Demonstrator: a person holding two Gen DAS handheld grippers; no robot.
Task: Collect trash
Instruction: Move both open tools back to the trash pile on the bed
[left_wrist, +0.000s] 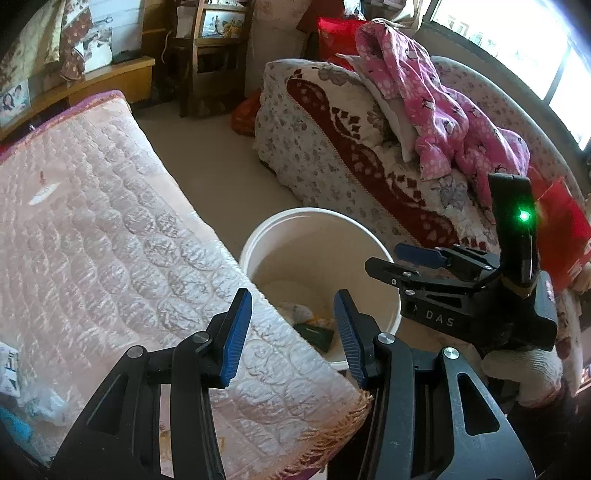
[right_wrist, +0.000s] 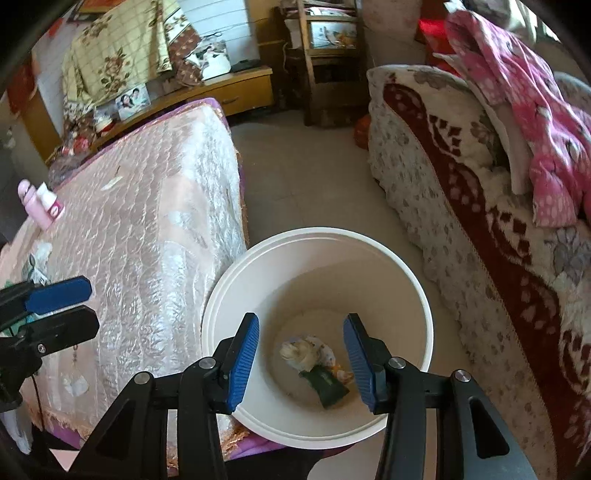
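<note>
Right wrist view looks straight down into the white bucket, which stands on the floor between the quilted pink surface and the patterned sofa. At the bucket's bottom lies the trash: a crumpled pale wrapper touching a dark green packet. The right hand-held gripper hangs above the bucket's mouth with its blue pads spread and nothing between them. The left hand-held gripper, seen in its own view, is also spread and empty, poised over the corner of the surface beside the bucket's rim.

As I read it, the drop-off step is finished for this load: both pairs of jaws are apart and the pieces rest inside the bucket.

More litter seems to remain away from the bucket, on the far side of the surface: a crinkled clear plastic bag and some printed paper at the left wrist view's edge. Whether the pink bottles count as trash I cannot tell.

The next move calls for lifting clear of the bucket's rim, swinging back over the surface, and setting open pads either side of a scrap before pinching; thin plastic will likely crumple and slip.
</note>
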